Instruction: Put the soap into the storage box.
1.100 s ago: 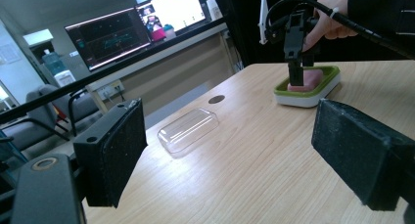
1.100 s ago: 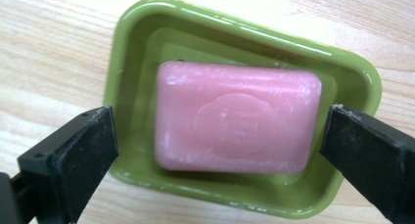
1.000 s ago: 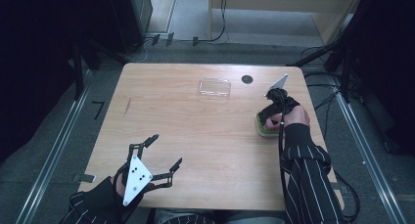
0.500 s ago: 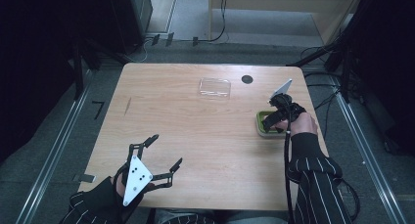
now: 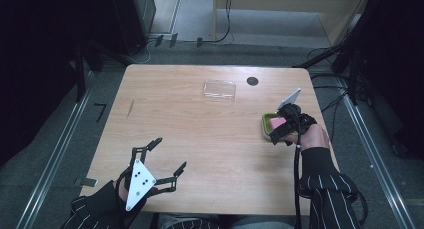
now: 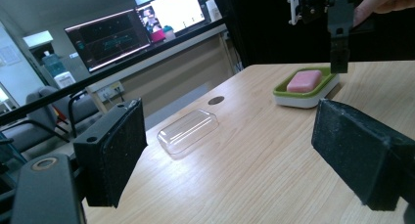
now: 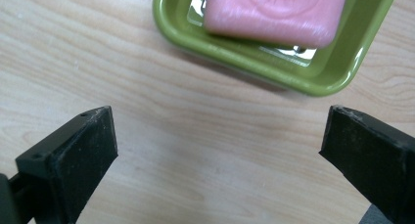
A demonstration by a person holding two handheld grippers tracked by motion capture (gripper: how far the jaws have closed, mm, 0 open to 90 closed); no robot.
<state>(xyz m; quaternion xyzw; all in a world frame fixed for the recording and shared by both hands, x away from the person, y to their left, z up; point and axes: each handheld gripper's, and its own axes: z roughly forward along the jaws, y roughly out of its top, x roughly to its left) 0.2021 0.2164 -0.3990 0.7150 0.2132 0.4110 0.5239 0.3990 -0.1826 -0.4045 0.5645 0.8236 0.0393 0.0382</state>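
From above, the right gripper has drawn back off the soap dish at the tabletop's three o'clock. The left gripper looks past spread fingers at the clear lid. The right gripper's fingers are spread, empty, the pink soap at twelve: probably just released.

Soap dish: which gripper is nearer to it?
Right. The right gripper hangs open just above the green soap dish holding the pink soap. The left gripper sits open far across the table, near the person's edge.
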